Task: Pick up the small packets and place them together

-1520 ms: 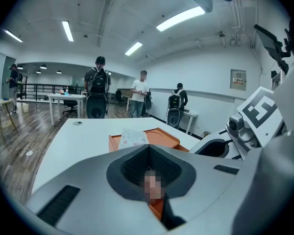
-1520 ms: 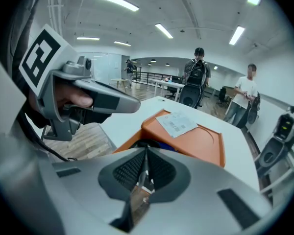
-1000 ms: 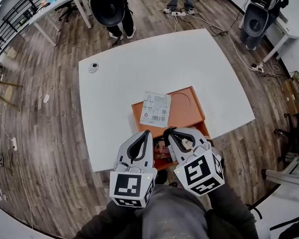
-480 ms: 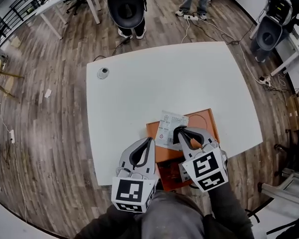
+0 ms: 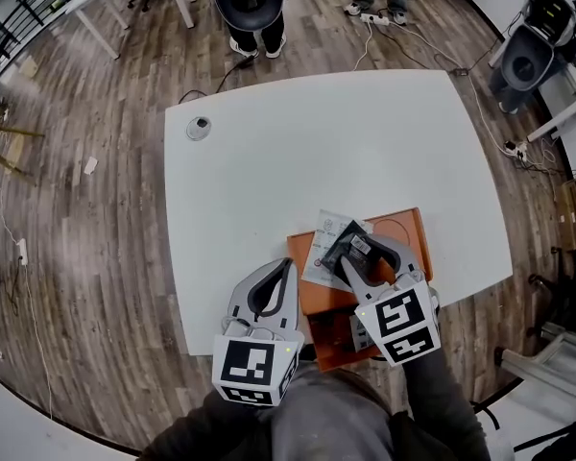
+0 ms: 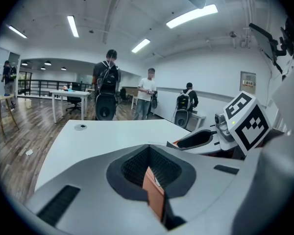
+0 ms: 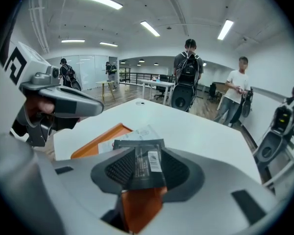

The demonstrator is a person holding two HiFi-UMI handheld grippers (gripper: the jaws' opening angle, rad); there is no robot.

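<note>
"Where's the dark packet (image 7: 143,166)?"
"Between the right gripper's (image 5: 353,248) jaws. They've just been opening, with no pad pressing it, above the white packet (image 5: 322,250) in the orange tray (image 5: 410,236)."
"And the left gripper (image 5: 286,265)?"
"Jaws together, empty, just left of the tray."

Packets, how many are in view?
2. A dark packet between the right hand-held gripper's jaws, which have just been opening; a pale packet on the orange tray. Others may be hidden.

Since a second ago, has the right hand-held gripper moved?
Yes: right hand-held gripper advanced across the orange tray over the white packet; jaws just opening, dark packet between them.
</note>
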